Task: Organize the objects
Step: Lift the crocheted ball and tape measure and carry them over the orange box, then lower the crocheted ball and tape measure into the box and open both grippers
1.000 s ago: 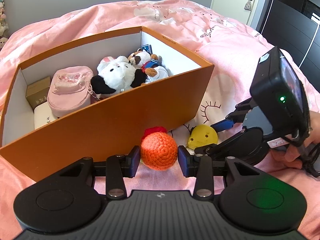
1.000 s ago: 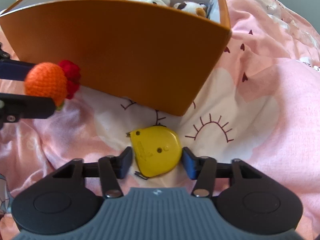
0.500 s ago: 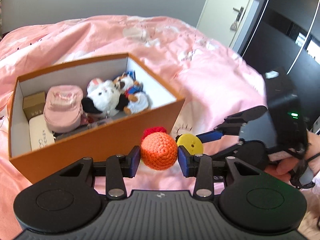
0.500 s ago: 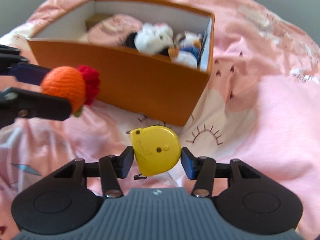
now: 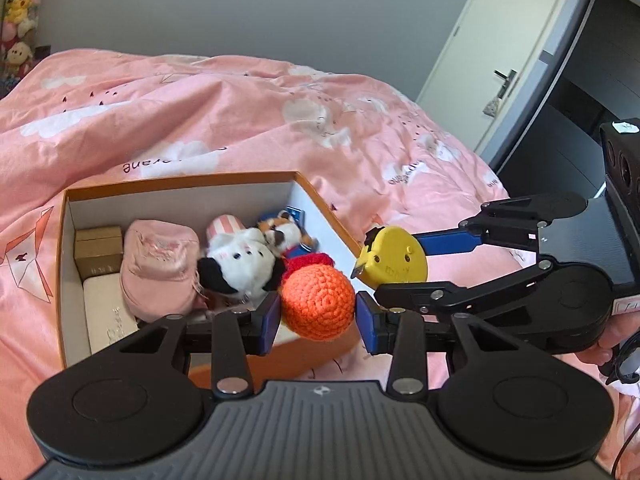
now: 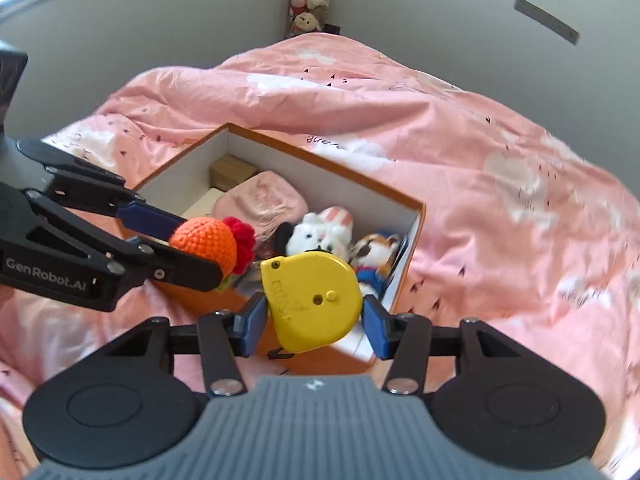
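My left claw (image 5: 317,312) grips the crochet orange ball (image 5: 318,300), right claw (image 6: 313,318) grips the yellow tape measure (image 6: 314,300), both above the orange box (image 6: 412,264) on the bed (image 6: 480,168). Risk: claws collide, or items bounce off the plush toys (image 5: 236,258).

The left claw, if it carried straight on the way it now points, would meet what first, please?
Probably the black-and-white plush in the orange box. It lies just beyond the crocheted orange ball that the left claw holds, though depth is unclear.

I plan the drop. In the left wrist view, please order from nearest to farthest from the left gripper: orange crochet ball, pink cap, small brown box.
1. Orange crochet ball: between its fingers.
2. Pink cap: inside the box, left of the ball.
3. Small brown box: far left corner.
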`<action>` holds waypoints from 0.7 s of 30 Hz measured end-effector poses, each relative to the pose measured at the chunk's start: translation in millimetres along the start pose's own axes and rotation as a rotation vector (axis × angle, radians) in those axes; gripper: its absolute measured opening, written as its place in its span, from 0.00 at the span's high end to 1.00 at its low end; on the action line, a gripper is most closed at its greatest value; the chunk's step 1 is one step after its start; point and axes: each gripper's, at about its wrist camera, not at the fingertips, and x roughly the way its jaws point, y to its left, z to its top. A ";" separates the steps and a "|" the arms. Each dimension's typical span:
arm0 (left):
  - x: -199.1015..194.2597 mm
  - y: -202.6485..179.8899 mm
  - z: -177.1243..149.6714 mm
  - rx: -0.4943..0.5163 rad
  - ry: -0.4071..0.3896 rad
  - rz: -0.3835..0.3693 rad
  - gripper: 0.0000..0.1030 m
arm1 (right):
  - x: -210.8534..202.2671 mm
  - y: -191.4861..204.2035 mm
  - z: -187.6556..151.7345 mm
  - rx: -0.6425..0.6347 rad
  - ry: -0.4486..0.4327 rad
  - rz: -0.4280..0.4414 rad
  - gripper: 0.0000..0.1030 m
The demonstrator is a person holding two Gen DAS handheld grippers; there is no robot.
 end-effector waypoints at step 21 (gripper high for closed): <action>87.9 56.9 15.5 -0.079 0.254 -0.029 0.56 | 151.6 -25.7 31.7 -0.098 0.447 0.111 0.48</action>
